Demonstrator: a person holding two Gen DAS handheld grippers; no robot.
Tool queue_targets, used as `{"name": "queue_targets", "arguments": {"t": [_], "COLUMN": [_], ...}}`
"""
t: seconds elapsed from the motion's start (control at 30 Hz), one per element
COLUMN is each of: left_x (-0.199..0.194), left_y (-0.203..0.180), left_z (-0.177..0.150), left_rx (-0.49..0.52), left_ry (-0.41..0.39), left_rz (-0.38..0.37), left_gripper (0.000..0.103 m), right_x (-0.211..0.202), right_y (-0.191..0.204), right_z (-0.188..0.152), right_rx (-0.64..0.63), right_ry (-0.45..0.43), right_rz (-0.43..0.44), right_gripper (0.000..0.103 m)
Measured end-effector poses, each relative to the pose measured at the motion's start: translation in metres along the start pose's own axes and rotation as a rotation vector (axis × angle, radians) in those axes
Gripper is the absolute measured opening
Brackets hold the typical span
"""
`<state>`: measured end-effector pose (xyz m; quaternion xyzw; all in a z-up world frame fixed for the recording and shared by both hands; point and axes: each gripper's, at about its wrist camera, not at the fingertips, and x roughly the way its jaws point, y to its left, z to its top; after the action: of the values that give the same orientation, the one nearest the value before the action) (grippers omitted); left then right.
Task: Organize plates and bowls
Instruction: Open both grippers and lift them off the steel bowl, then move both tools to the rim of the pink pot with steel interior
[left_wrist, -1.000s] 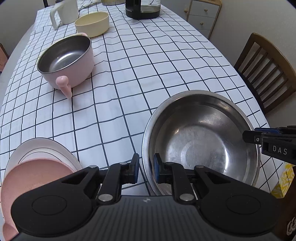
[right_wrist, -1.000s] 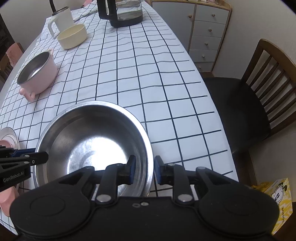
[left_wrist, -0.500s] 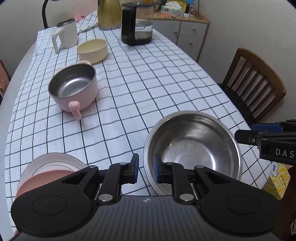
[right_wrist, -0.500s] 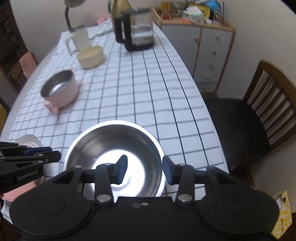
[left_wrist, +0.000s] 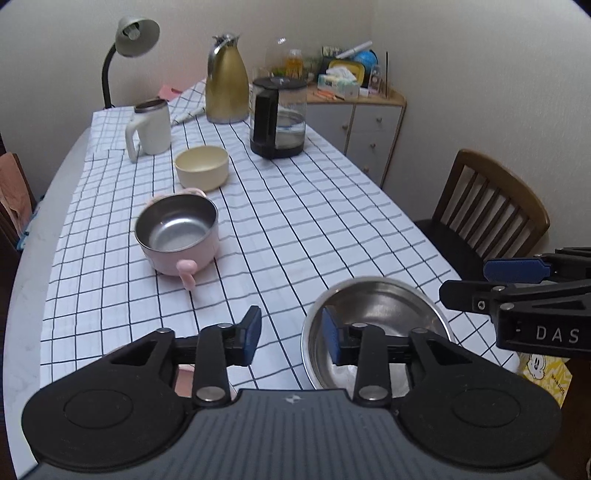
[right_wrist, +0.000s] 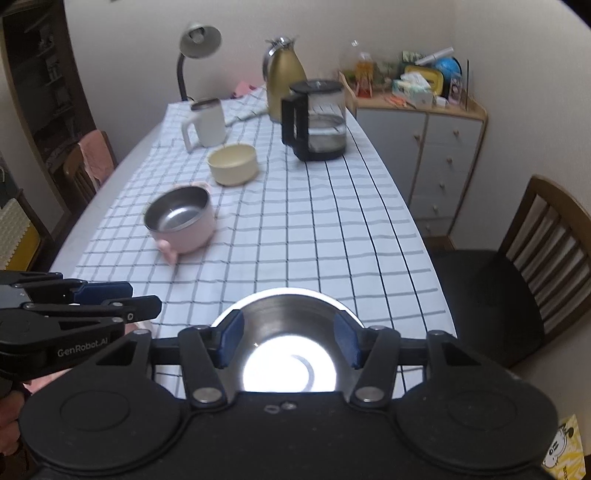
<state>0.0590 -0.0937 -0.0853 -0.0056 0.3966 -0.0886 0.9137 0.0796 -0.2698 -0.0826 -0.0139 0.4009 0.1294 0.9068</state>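
A big steel bowl (left_wrist: 380, 306) (right_wrist: 288, 314) rests on the checked tablecloth at the near end of the table. My left gripper (left_wrist: 291, 334) hovers above its left rim with jaws opening and nothing pressed between them. My right gripper (right_wrist: 289, 339) hangs over the bowl's near side, jaws also opening and empty. A pink pot with a steel inside (left_wrist: 177, 232) (right_wrist: 181, 221) stands further back on the left, and a cream bowl (left_wrist: 201, 168) (right_wrist: 232, 164) sits behind it. A sliver of pink plate (left_wrist: 183, 382) shows under my left gripper.
At the far end stand a white mug (left_wrist: 149, 127), a gold thermos jug (left_wrist: 226, 79), a glass kettle (left_wrist: 279, 118) and a desk lamp (left_wrist: 129, 44). A wooden chair (left_wrist: 487, 206) and a drawer cabinet (right_wrist: 424, 147) are on the right. A yellow box (left_wrist: 543, 373) lies beside the table.
Both grippers have risen and tilted up, so the far end of the table has come into view. Their jaws, nearly shut at the steel bowl's rim before, have spread apart.
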Motion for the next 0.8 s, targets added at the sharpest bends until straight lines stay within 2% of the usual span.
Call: {"name": "queue_targets", "arguments": {"t": [0.1, 0.23, 0.27, 0.4, 0.53, 0.6, 0.8], "left_x": [-0.015, -0.026, -0.028, -0.031, -0.024, -0.018, 0.013], "left_y": [0.007, 0.02, 0.023, 0.039, 0.057, 0.067, 0.095], "left_z": [0.004, 0.012, 0.014, 0.023, 0.036, 0.042, 0.063], "left_rx": [-0.001, -0.016, -0.021, -0.049, -0.083, -0.104, -0.146], "left_ry": [-0.049, -0.08, -0.086, -0.125, -0.135, -0.132, -0.095], "left_rz": [0.018, 0.035, 0.043, 0.074, 0.089, 0.103, 0.162], "left_gripper": [0.055, 0.059, 0.06, 0.076, 0.078, 0.078, 0.078], "right_x": [-0.009, -0.017, -0.017, -0.017, -0.008, -0.001, 0.034], "right_y": [0.009, 0.022, 0.024, 0.034, 0.042, 0.045, 0.053], "right_z": [0.005, 0.013, 0.015, 0.03, 0.046, 0.053, 0.077], "right_rx": [-0.013, -0.041, -0.047, -0.066, -0.093, -0.108, -0.153], "right_ry": [-0.031, -0.065, -0.073, -0.101, -0.126, -0.134, -0.122], "right_rz": [0.009, 0.029, 0.034, 0.059, 0.079, 0.089, 0.128], "right_gripper": [0.063, 0.067, 0.072, 0.082, 0.09, 0.101, 0.103]}}
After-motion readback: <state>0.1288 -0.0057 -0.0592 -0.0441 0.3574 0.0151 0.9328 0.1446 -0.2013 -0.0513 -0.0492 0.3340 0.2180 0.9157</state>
